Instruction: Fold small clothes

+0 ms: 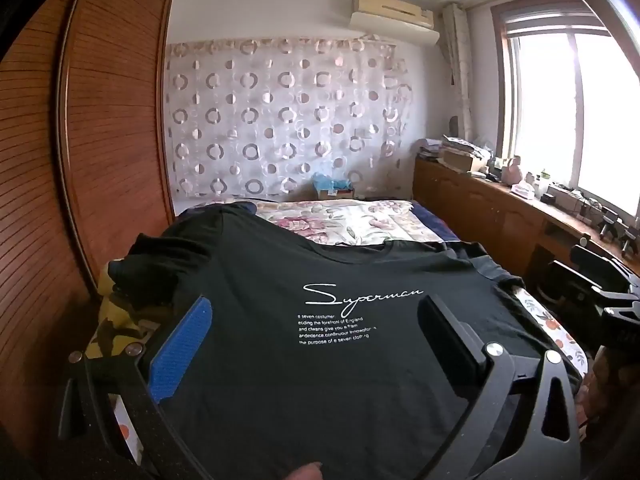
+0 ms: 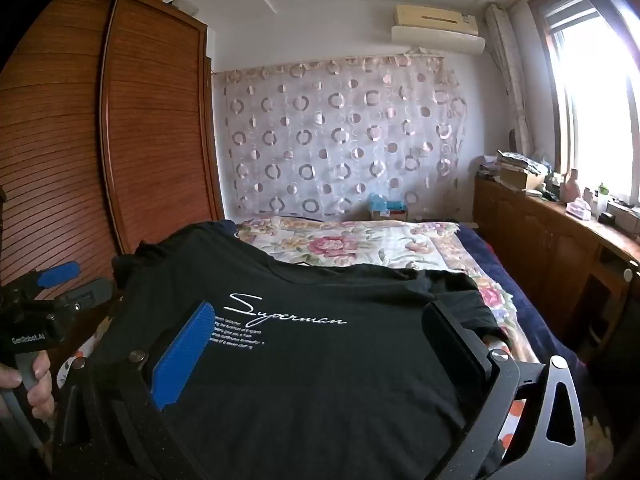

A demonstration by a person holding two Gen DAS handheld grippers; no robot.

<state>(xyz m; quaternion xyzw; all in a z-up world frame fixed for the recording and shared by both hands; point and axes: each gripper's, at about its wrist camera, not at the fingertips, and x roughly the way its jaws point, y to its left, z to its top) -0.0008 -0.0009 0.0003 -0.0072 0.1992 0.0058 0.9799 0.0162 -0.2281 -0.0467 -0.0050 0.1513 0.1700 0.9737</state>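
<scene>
The black T-shirt (image 1: 320,344) lies spread print-side up on the bed (image 1: 360,220), directly ahead of and below both grippers, its collar on the far side and its hem nearest the person, so its long axis runs straight away from the tools. The left gripper (image 1: 316,320) hangs over the middle of the chest, the printed lettering (image 1: 360,296) sitting between its two fingers; the left sleeve (image 1: 176,256) lies off to its left, bunched over a camouflage garment (image 1: 120,320). The right gripper (image 2: 320,328) hangs over the right half of the shirt, with the right sleeve (image 2: 460,288) just beyond its right finger, so it is the nearer tool for that side, and the left gripper for the other. Both sets of jaws stand fully apart and neither holds anything; the fabric appears slack and unpinched beneath them. A first fold would likely call for each tool to drop onto its own sleeve or shoulder edge.
</scene>
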